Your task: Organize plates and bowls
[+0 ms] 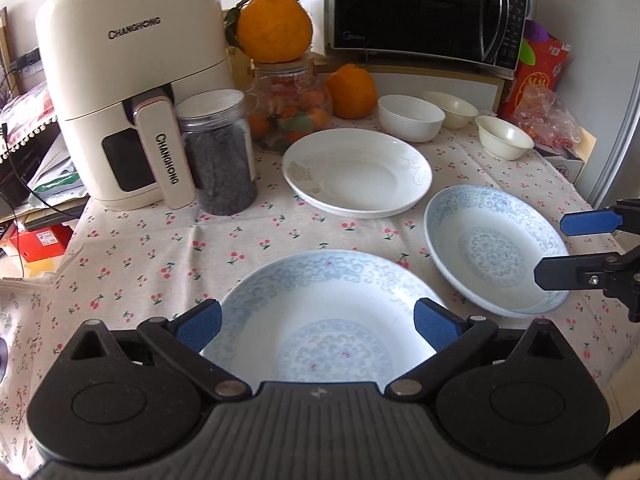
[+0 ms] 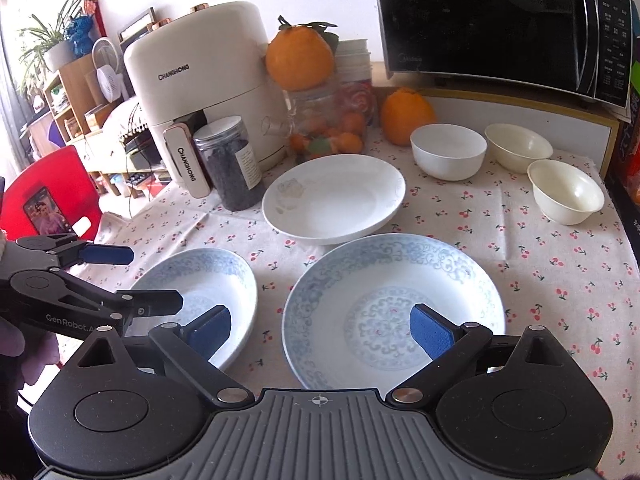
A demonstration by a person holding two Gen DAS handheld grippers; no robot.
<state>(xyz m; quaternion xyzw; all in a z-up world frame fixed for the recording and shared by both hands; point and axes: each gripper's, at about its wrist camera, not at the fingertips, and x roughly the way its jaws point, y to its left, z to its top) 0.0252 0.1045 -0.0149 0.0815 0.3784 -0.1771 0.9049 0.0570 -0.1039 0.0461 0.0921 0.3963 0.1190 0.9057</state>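
Blue-patterned plates [image 1: 332, 320] [image 2: 392, 304] lie on tablecloth [image 1: 160, 248] under each released hand-held gripper [image 1: 318, 326] [image 2: 320, 330], untouched.

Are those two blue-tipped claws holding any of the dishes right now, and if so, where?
Nothing is held. The left gripper and the right gripper both stand wide open above the blue-patterned plates, touching neither.
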